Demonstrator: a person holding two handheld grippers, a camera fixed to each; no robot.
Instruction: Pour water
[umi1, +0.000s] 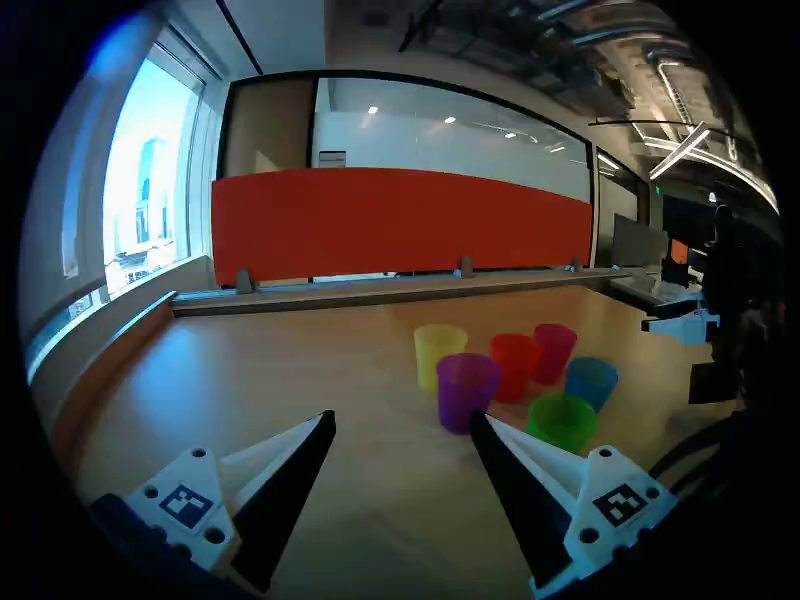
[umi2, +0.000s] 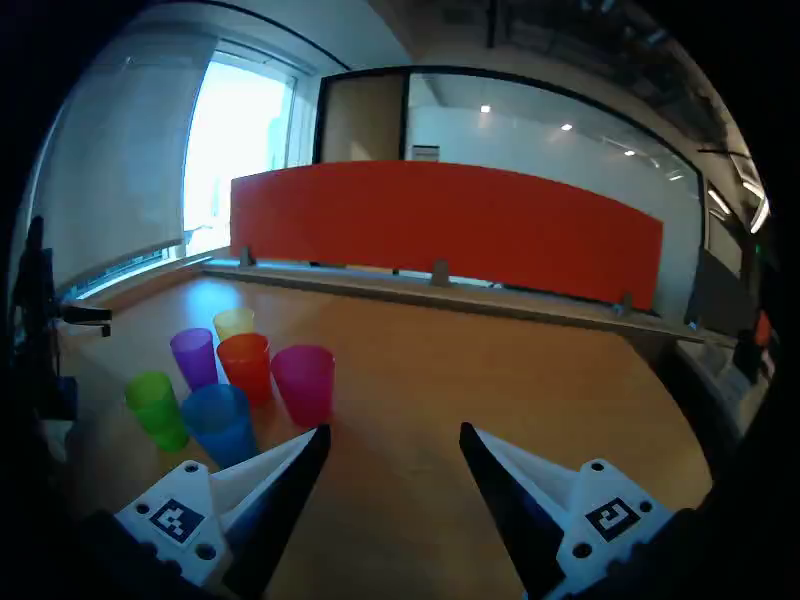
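Cups: six translucent plastic cups stand upright in a tight cluster on a light wooden tabletop (umi1: 300, 370). In the left gripper view the purple cup (umi1: 466, 390) stands nearest the camera. The yellow cup (umi1: 440, 350) is just behind it to the left and the red cup (umi1: 515, 365) just behind it to the right. The magenta cup (umi1: 553, 350) lies beyond the red one, the blue cup (umi1: 590, 382) is at the right of the group, and the green cup (umi1: 562, 420) is in front of the blue. Neighbouring cups overlap in both views, so whether they touch cannot be told. Whether any cup holds water also cannot be told.

The left gripper (umi1: 400, 420) hangs above the table with its two dark, wedge-shaped fingers spread wide and nothing between them. The purple and green cups stand just beyond the tip of its right-hand finger. Each finger carries a white mount with a black-and-white square marker.

In the right gripper view the right gripper (umi2: 392, 430) is likewise spread wide and empty. Here the cluster lies ahead and to the left, with the blue and magenta cups nearest its left-hand finger.

A long orange-red partition panel (umi1: 400, 220) runs along the far edge of the table. Behind it is a glass wall, and a bright window (umi1: 150, 200) is on the left.
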